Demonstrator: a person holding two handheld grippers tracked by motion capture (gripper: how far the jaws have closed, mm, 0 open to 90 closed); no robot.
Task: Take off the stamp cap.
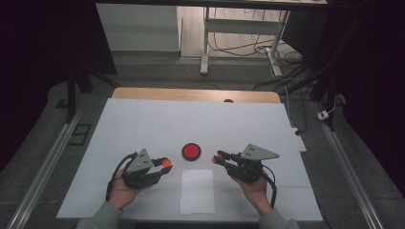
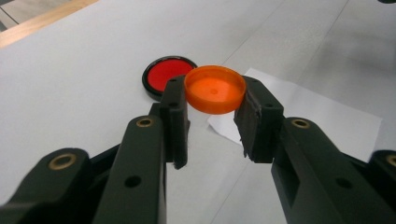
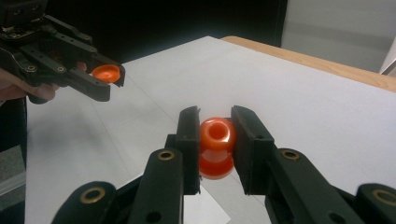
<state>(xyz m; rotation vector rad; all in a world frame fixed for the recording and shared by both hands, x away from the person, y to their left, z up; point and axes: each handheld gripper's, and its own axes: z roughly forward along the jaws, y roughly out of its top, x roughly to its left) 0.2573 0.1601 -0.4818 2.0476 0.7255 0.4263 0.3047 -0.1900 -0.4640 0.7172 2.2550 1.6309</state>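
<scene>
No readable writing anywhere that I could make out, no brand marks on the grippers or the parts, so nothing to report there.

The left gripper (image 2: 212, 114) was clenched on a shallow orange cap (image 2: 215, 88), held by its rim with the hollow side facing up, and the cap had nothing in it. The right gripper (image 3: 215, 144) was clamped on a small orange bottle (image 3: 216, 147), gripped around its neck with the open mouth pointing up at the camera. Couldn't tell if anything was inside, too dark down the hole. In the high view both were held just above the near half of the table (image 1: 143, 119), the cap left of centre and the bottle right of centre, facing each other and well apart.

Between them, a bit farther back, sat a round red disc with a black rim (image 1: 191, 151), flat on the table. Nearer the front edge, dead centre, lay a white sheet of paper (image 1: 197, 191).

The table was covered in a white sheet, with a strip of bare wood (image 1: 196, 94) showing along the far edge. The room was dim: grey floor, a white desk frame (image 1: 239, 28) at the back with a mess of cables (image 1: 248, 47) under it, and metal rails (image 1: 45, 167) running along both sides of the table.
</scene>
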